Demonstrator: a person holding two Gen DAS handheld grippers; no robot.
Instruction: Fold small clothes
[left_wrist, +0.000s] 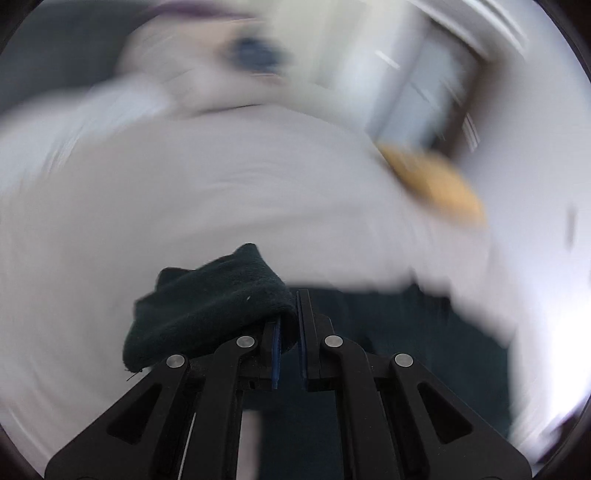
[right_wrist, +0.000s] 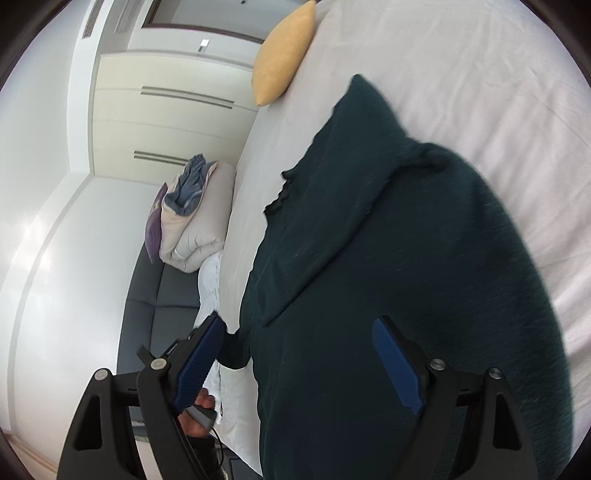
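A dark green garment (right_wrist: 388, 258) lies spread on the white bed sheet (right_wrist: 480, 74), partly folded over itself. My right gripper (right_wrist: 295, 354) is open just above the garment's near part, its blue pads (right_wrist: 397, 362) wide apart and empty. My left gripper (left_wrist: 290, 317) is shut on an edge of the dark green garment (left_wrist: 207, 306), which bunches up to the left of the fingers. The left wrist view is blurred by motion.
A yellow cushion (right_wrist: 286, 51) lies at the bed's far edge, also in the left wrist view (left_wrist: 436, 181). A folded duvet with a blue cloth (right_wrist: 192, 210) sits on a dark sofa (right_wrist: 155, 295) beside the bed. White wardrobe doors (right_wrist: 162, 122) stand behind.
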